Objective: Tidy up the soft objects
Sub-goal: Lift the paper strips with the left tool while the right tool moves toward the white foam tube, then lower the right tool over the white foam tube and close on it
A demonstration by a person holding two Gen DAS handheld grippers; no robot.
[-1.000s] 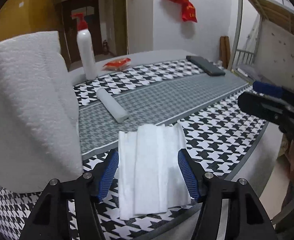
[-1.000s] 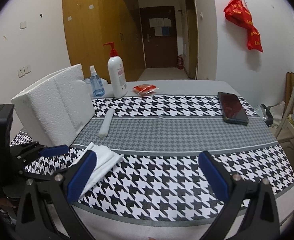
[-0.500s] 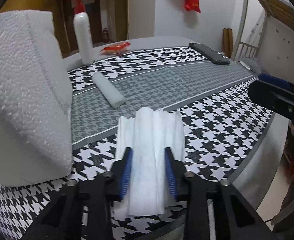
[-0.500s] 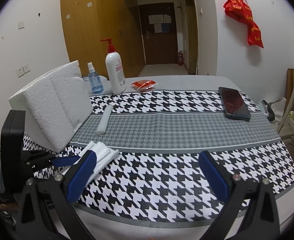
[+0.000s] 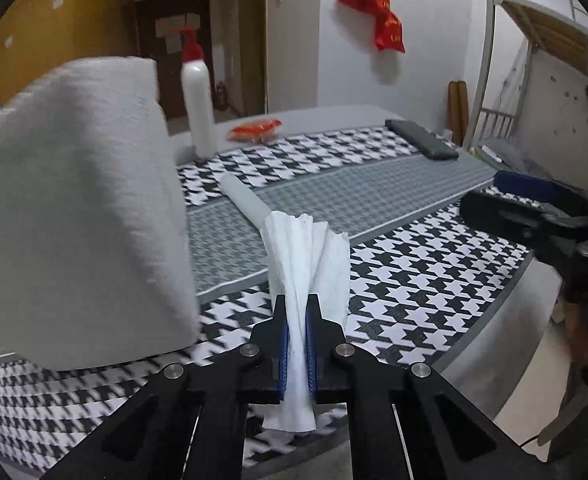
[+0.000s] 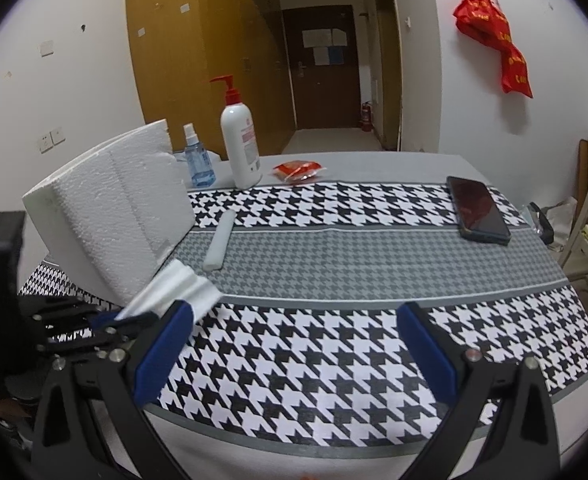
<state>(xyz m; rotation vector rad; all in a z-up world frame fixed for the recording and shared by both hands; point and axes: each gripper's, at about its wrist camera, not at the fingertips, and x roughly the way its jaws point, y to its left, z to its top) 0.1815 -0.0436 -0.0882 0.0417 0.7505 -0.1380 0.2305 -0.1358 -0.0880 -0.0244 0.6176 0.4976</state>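
In the left wrist view, the left gripper (image 5: 297, 338) is clenched on a folded white tissue (image 5: 308, 264), bunching it between the blue pads so that it fans out ahead and looks raised off the houndstooth-clothed worktop (image 5: 414, 280); the pick-up step seems to be in hand. A big white foam block (image 5: 73, 216) stands close on the left, and a small white roll (image 5: 243, 200) lies on the grey band beyond. Next, I judge, the tissue must be carried to wherever the soft things are gathered and set down without unfolding. The red hanging (image 5: 374, 8) on the wall shows gold characters, too blurred to read. In the right wrist view, the right gripper (image 6: 294, 348) is spread wide and holds nothing, hovering over the near edge. The pump bottle (image 6: 239, 140) carries a pinkish label, unreadable; the notices on the door (image 6: 326, 46) are illegible too.
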